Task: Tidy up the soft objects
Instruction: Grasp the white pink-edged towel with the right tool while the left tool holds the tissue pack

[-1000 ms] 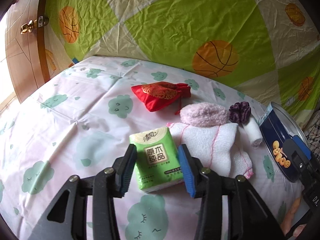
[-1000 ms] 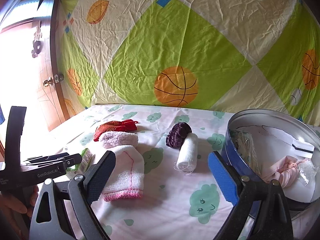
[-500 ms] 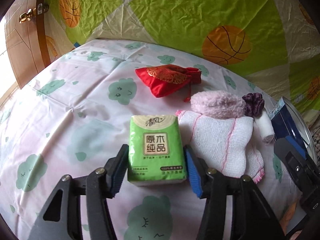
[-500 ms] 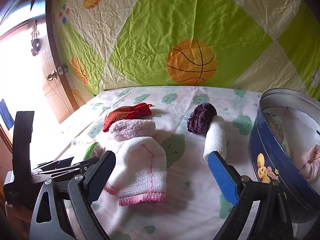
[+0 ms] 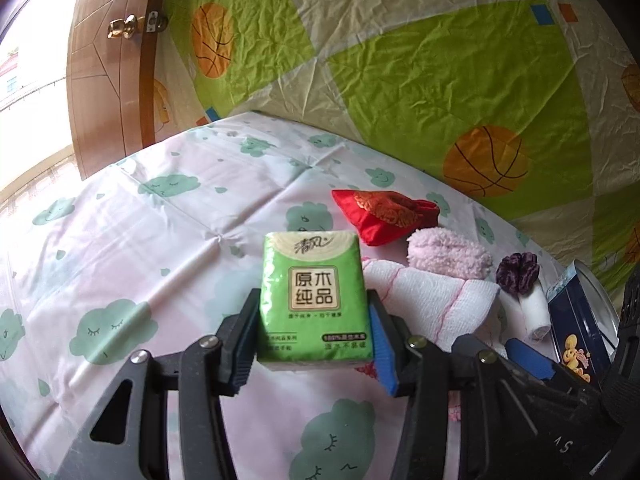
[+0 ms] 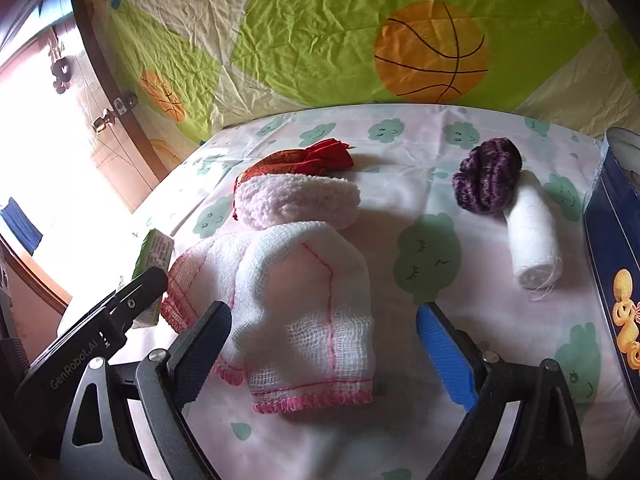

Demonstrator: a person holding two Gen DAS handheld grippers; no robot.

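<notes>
Left wrist view: the left tool (image 5: 314, 336) is clamped on a green tissue pack (image 5: 314, 298), one finger against each long side, the pack upright with its printed face toward the camera and apparently raised off the desk (image 5: 160, 240), which is covered by a pink cloth with green cloud prints. Beyond the pack, toward the desk's far edge, lies a red pouch (image 5: 384, 216); just in front of it sits a pink fleece roll (image 5: 448, 254), touching a folded white gauze cloth (image 5: 432, 300) with pink stitching. Toward the right edge are a purple scrunchie (image 5: 518, 272) and a white bandage roll (image 5: 532, 312), touching each other, then a blue tin (image 5: 576, 328).

Right wrist view: the right tool (image 6: 324, 348) stands with its fingers wide apart, holding nothing, above the near end of the gauze cloth (image 6: 304, 296). The fleece roll (image 6: 296, 202) lies just behind the cloth, with the red pouch (image 6: 300, 162) behind that. The scrunchie (image 6: 486, 176) rests against the far end of the bandage roll (image 6: 534, 236). The blue tin (image 6: 616, 264) stands at the right edge. The tissue pack (image 6: 154, 260) appears at left in the other tool.
</notes>
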